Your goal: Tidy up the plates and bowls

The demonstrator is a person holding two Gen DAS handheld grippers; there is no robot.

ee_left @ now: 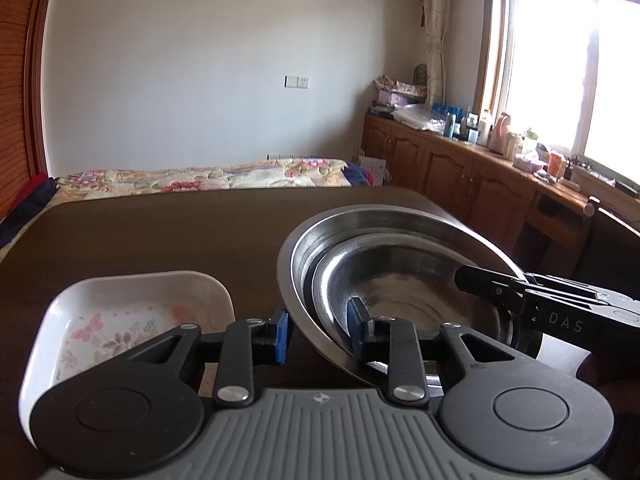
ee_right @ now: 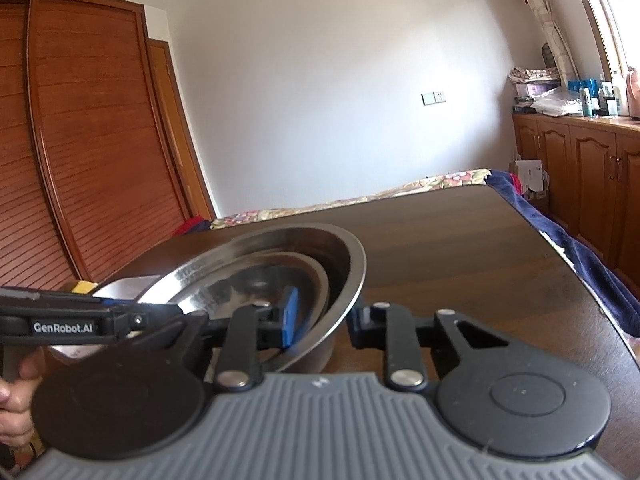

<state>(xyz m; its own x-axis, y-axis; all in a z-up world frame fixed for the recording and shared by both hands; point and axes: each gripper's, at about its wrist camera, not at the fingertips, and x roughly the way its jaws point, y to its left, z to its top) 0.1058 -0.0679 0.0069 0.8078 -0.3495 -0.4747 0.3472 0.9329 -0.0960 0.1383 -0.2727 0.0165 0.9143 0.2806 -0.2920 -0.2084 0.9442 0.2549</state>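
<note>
Nesting done for steel bowls (ee_left: 400, 280); both tools, left tool (ee_left: 318, 332) and right tool (ee_right: 324, 316), clamp the stack's rim, white floral dish (ee_left: 132, 312) still loose on desk (ee_left: 160, 232).

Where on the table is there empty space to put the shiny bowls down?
The dark table is bare beyond the white dish, toward the bed, and right of the steel bowls. The near edge is crowded by bowls, dish and both grippers.

**Readable lettering on the two grippers**

White "DAS" printed on the black side of the right gripper (ee_left: 464, 276), seen from the left wrist, a partly cut mark just before it. White "GenRobot.AI" printed on the black side of the left gripper (ee_right: 160, 312), seen from the right wrist. Nothing else legible.
</note>
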